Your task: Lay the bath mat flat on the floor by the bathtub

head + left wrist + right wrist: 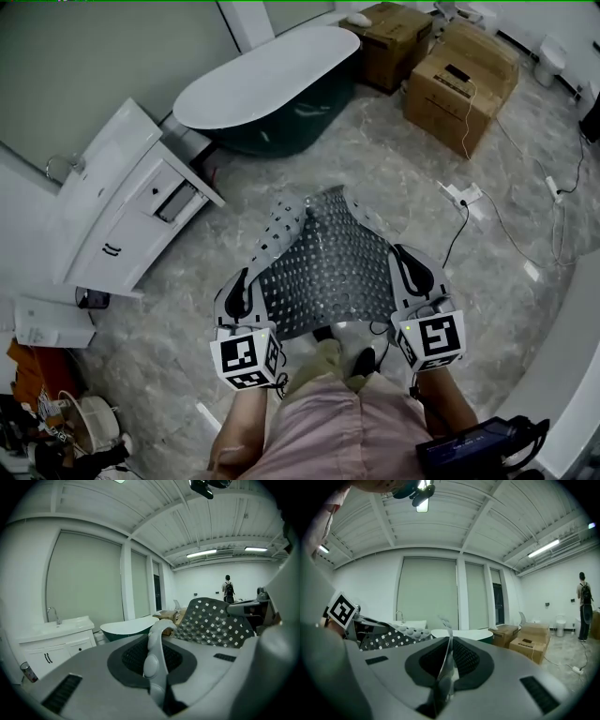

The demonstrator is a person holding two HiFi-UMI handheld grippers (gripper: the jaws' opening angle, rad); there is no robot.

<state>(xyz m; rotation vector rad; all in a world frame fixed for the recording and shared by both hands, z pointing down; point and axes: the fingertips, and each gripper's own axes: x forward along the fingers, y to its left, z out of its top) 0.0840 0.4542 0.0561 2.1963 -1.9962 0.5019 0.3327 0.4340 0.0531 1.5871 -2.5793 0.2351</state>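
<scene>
While one bath mat [328, 267] is hanging above the floor, short of the bathtub [272, 89], the left gripper [239, 292] and right gripper [413, 272] are each pinching one edge of it, jaws closed tight. One vanity [122, 202] and two cardboard boxes [464, 84] are standing on the grey marble floor [375, 173] of a white-walled room.

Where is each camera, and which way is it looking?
Head view: on the person's head, looking down at the bath mat held between left tongs and right tongs; trousers show.
Left gripper view: rides the left tongs, looking along its shut jaws toward the bathtub.
Right gripper view: rides the right tongs, facing the windows; the left tongs' marker cube shows.
All three show bath mat and bathtub.
</scene>
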